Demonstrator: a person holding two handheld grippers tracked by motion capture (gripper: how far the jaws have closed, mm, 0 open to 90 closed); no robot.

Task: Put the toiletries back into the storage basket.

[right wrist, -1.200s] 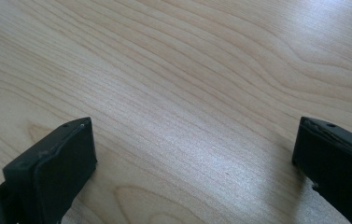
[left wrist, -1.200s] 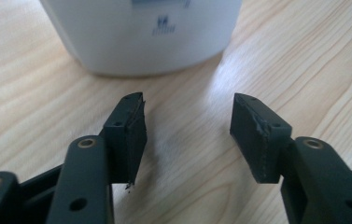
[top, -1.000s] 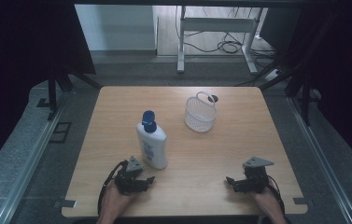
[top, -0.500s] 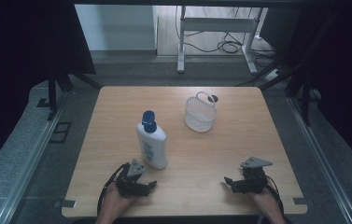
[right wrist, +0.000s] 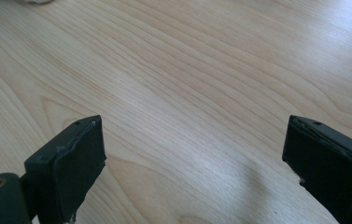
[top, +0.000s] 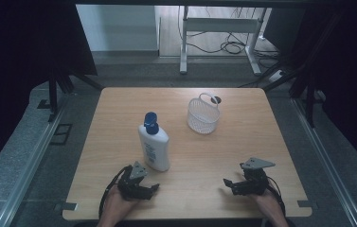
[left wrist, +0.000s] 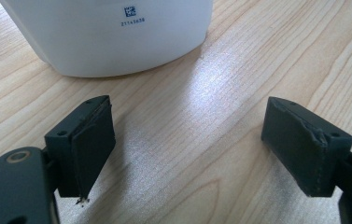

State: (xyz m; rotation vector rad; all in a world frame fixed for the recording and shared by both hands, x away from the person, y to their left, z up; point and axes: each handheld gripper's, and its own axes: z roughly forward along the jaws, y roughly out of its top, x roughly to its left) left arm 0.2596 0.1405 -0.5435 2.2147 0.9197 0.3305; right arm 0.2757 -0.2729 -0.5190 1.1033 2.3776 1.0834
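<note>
Left tongs [top: 153, 188] at worktop [top: 242, 156] near edge, spread wide with jaws just opened further, nothing between, aimed at upright white plastic lotion bottle with blue pump cap [top: 154, 142] just ahead: likely pre-grasp. Right tongs [top: 225, 182] gaping, empty, near right corner, parked.

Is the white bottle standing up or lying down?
Standing upright: the bottle rests on its base on the table, blue cap on top.
</note>
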